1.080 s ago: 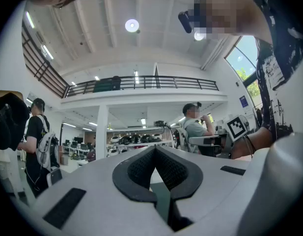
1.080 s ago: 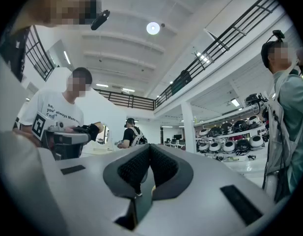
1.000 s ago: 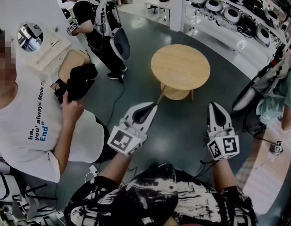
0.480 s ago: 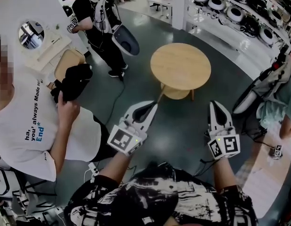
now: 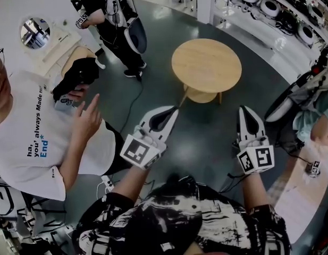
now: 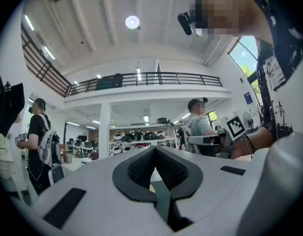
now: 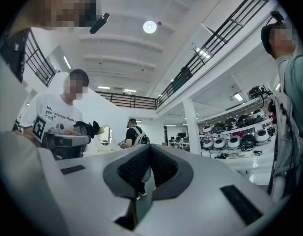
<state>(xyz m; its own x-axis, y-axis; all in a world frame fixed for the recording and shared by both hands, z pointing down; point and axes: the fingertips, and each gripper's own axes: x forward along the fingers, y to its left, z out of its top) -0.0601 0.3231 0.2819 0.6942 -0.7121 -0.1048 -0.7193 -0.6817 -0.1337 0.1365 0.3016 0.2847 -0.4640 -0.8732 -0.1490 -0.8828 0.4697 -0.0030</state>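
I hold both grippers up in the air at chest height, over a dark grey floor. In the head view my left gripper (image 5: 170, 112) points toward a round wooden table (image 5: 206, 65), and my right gripper (image 5: 243, 110) points ahead beside it. Both are shut with nothing between the jaws. In the left gripper view the black pads (image 6: 141, 168) of the left gripper (image 6: 154, 149) meet at the tip. The right gripper (image 7: 150, 146) looks the same in its own view. Neither gripper touches anything.
A person in a white T-shirt (image 5: 31, 137) stands close on my left, holding a black device (image 5: 76, 76). Another person in black with a backpack (image 5: 108, 9) stands farther off. Shelves of helmets (image 5: 270, 7) run along the right. A seated person (image 5: 318, 116) is at the right edge.
Both grippers stay shut and have risen slightly in the head view. The person in white has lifted an open hand off the black device. The person in black has shifted a little.
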